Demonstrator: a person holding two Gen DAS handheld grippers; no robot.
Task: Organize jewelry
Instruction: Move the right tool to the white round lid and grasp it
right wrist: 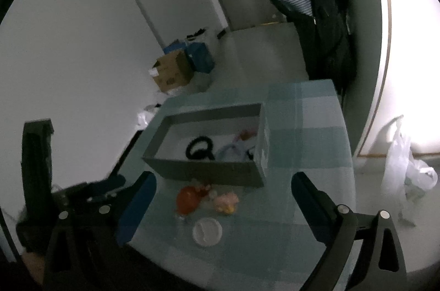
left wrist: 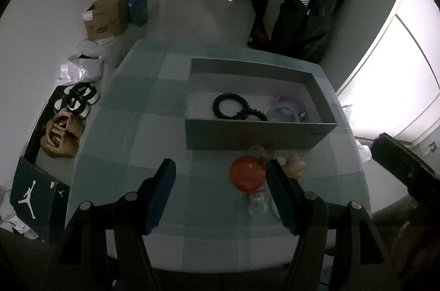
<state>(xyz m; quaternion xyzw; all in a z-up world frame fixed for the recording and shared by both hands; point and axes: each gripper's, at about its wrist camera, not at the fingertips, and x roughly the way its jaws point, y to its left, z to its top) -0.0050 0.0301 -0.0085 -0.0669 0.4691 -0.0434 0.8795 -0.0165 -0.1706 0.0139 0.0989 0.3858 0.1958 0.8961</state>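
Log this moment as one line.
left gripper open, empty | right gripper open, empty | black bead bracelets in box | red badge on table

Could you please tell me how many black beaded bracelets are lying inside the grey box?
2: a larger black beaded bracelet mid-box, a smaller one touching it beside the near wall of the box. Others may be hidden.

A teal-and-white checked cloth [left wrist: 154, 126] is covering the desk. The box [left wrist: 255, 135] is showing grey, its beads [left wrist: 229, 105] black; the disc [left wrist: 247, 174] at frame centre is glowing red-orange.
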